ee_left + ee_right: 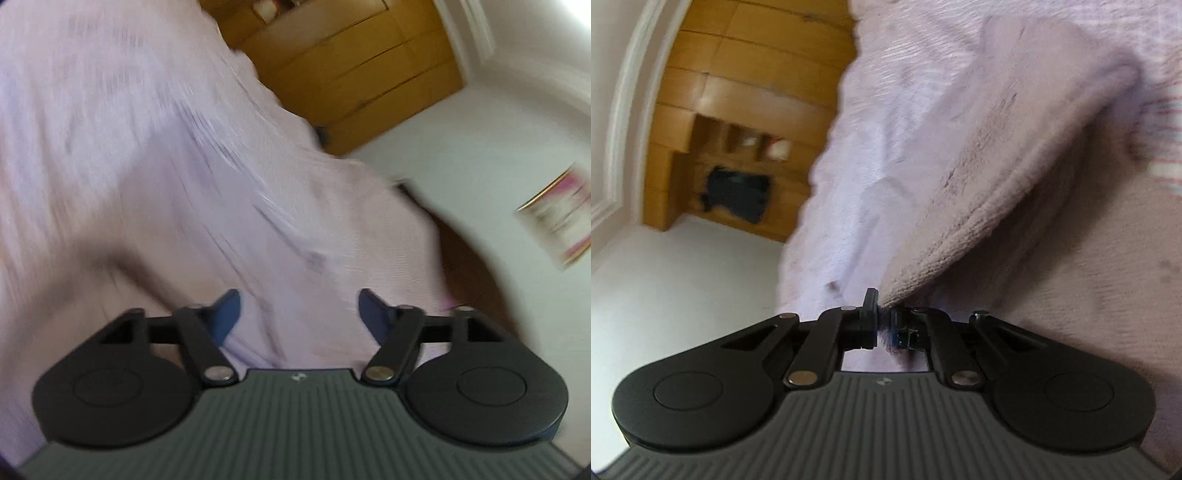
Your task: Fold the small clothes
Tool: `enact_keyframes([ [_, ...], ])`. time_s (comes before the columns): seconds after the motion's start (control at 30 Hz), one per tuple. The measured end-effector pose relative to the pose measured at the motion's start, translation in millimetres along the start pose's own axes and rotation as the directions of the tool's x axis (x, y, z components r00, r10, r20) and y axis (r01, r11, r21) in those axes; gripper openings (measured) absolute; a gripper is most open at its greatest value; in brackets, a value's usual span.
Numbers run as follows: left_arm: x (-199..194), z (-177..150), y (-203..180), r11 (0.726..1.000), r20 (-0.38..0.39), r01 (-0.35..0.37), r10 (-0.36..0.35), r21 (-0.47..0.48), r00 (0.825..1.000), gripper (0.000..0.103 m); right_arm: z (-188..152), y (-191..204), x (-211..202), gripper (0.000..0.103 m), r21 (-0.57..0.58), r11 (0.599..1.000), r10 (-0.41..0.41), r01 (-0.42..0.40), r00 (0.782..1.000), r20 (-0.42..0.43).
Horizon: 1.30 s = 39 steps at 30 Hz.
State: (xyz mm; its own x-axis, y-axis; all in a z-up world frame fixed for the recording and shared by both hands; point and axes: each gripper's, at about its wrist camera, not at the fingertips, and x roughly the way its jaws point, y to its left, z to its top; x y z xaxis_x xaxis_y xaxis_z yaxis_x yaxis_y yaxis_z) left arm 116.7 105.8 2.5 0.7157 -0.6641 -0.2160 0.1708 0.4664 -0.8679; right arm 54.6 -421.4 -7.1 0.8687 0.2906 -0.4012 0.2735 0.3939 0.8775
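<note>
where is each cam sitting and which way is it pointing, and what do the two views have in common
Left wrist: sits on the left gripper, looking forward along its open blue fingers at the lilac garment; beyond it, a wooden cabinet and white surface.
Right wrist: sits on the right gripper, whose jaws are shut on a fold of the lilac garment; only the gripper body shows.
Shared: the same garment, wooden cabinet and white surface; both views are motion-blurred.

One pale lilac ribbed knit garment (155,155) fills the left of the left wrist view. Two black two-finger grippers appear, one per view: the left gripper (299,317) and the right gripper (885,325). One gold-framed picture (557,218) sits at right, one wooden cabinet (354,70) at upper centre.
</note>
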Motion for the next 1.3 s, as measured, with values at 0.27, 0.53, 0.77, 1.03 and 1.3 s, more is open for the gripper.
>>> enact_keyframes([
  [0.27, 30, -18, -11, 0.995, -0.169, -0.015, -0.001, -0.095, 0.986, 0.074, -9, 4, 12, 0.052, -0.015, 0.998, 0.064, -0.065, 0.995, -0.074],
  [0.53, 54, -21, -6, 0.997, -0.139, -0.048, 0.038, -0.065, 0.989, 0.037, -11, 8, 26, 0.051, 0.009, 0.997, 0.081, -0.080, 0.987, -0.140],
  [0.77, 62, -32, -12, 0.999, -0.141, -0.037, 0.033, -0.031, 0.990, 0.007, 4, -4, 18, 0.050, 0.062, 0.993, 0.105, -0.095, 0.981, -0.165],
  [1.03, 42, 3, -58, 0.957, 0.026, -0.114, 0.111, 0.268, 0.994, 0.007, 3, 2, 16, 0.005, 0.044, 0.998, 0.042, -0.035, 0.987, -0.157],
  [1.3, 4, 23, -51, 0.939, 0.099, -0.162, 0.138, 0.303, 0.985, 0.007, -29, 25, 27, 0.005, 0.016, 0.991, 0.133, -0.132, 0.979, -0.156],
])
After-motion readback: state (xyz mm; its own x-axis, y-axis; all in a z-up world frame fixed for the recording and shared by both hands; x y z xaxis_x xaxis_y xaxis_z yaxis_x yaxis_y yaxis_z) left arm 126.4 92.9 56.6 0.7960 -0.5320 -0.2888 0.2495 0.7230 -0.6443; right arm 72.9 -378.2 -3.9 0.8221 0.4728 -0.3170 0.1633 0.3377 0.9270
